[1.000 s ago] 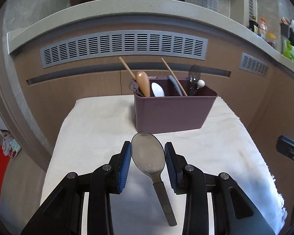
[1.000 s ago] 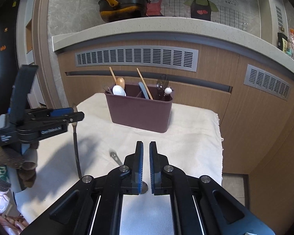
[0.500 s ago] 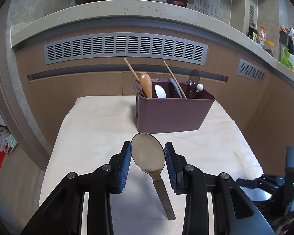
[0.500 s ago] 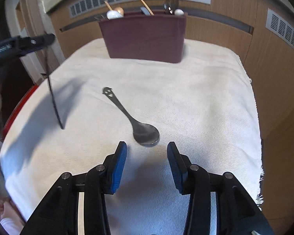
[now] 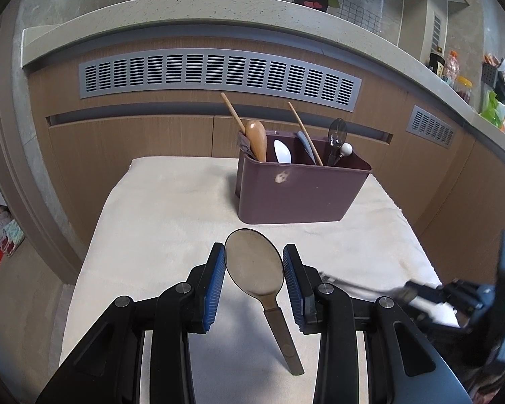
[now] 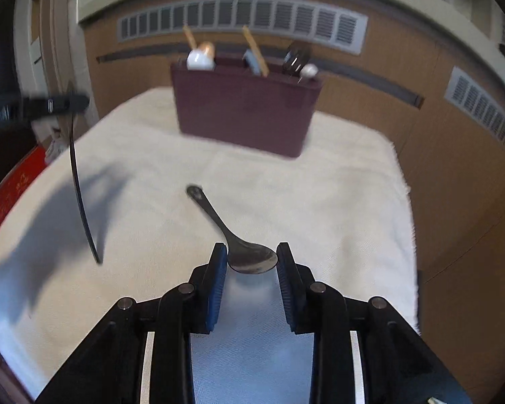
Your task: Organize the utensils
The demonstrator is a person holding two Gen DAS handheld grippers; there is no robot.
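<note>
Spoons are the matter here, and two are out of the holder. One, a translucent grey plastic spoon, is clamped by its bowl between the blue pads of the left gripper; its handle hangs down and toward the camera, clear of the cloth. In the right wrist view that same spoon shows as a thin dark strip hanging from the left gripper above the left part of the cloth. The other, a dark metal spoon, has its bowl between the fingers of the right gripper, which stand close on either side; the blur keeps me from telling whether they actually pinch it. Its handle runs away toward the far left, ending in a pierced tip.

A cream cloth covers the surface, whose left, right and far edges all show, with a drop to the floor beyond each. The maroon utensil caddy stands near the far edge, slightly right of centre, with bare cloth open between it and both grippers.

Inside the caddy I count two wooden sticks, one wooden spoon, one white spoon, one grey-blue utensil, one clear dark spoon and one white-knobbed piece.
</note>
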